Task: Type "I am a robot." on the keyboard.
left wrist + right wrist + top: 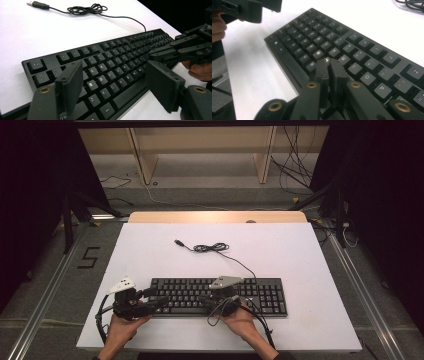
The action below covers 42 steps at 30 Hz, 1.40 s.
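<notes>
Nearest the camera, the person's two hands came in from the bottom edge of the high view, each holding a gripper at the front of the white table (150,255). The left gripper (150,296) sat at the left end of the black keyboard (260,292); in its own view its two flat jaws stood wide apart, open, with nothing between them, framing the S, D, X, C keys below. The left hand (120,329) held it from behind. The right gripper (206,301) was over the middle of the keyboard, held by the right hand (241,320); in the right gripper view its jaws were pressed together, closed on nothing, tips down over the letter keys around H and J. Whether the tips touched a key could not be told. A grey plate topped each gripper.

The keyboard lay flat near the front edge of the table, long side parallel to it. Its thin black cable (235,260) ran from the back edge up toward the table middle, bunched in a loose coil (210,248), and ended in a USB plug (178,242) lying free on the white surface.

Beyond the table were a wooden shelf frame (200,150) and loose wires (295,170) on the floor.
</notes>
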### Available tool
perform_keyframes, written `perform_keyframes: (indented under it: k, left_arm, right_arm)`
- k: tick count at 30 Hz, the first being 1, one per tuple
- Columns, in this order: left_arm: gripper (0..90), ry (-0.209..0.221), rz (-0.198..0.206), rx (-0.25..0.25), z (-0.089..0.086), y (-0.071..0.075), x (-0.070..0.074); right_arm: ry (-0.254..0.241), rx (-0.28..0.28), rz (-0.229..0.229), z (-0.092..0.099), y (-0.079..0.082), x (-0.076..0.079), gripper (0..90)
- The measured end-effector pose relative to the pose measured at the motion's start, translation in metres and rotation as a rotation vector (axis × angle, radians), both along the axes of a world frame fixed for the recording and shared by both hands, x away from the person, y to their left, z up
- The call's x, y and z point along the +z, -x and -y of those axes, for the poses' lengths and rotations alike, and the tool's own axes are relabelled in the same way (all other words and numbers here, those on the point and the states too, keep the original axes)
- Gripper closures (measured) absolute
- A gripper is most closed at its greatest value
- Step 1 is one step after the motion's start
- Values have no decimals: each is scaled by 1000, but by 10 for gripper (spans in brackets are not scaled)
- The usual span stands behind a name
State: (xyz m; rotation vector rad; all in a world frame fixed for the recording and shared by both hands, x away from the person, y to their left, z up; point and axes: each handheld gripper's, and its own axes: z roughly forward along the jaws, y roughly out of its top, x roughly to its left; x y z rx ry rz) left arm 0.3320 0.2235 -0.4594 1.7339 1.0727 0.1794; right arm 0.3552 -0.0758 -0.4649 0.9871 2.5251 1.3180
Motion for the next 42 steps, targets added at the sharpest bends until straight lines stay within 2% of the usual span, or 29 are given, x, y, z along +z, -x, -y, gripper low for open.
perform_keyframes:
  k: [10,24,30,37,40,42]
  left_arm:
    - [286,14,7,-3,1,1,0]
    - [260,10,29,-18,2,3,1]
    - [259,15,38,-17,2,4,2]
    - [256,8,34,-21,3,7,2]
    - [255,10,37,-15,2,7,1]
    - [254,15,37,-10,1,6,1]
  right_arm:
    - [34,2,-11,-6,-3,-6,900]
    - [76,-8,-24,-11,-5,-14,900]
    - [103,-4,-4,-14,-3,-18,900]
    - [96,-14,-12,-14,-3,-18,900]
    - [71,-15,-28,-12,-4,-17,866]
    - [54,-15,-23,-11,-4,-15,847]
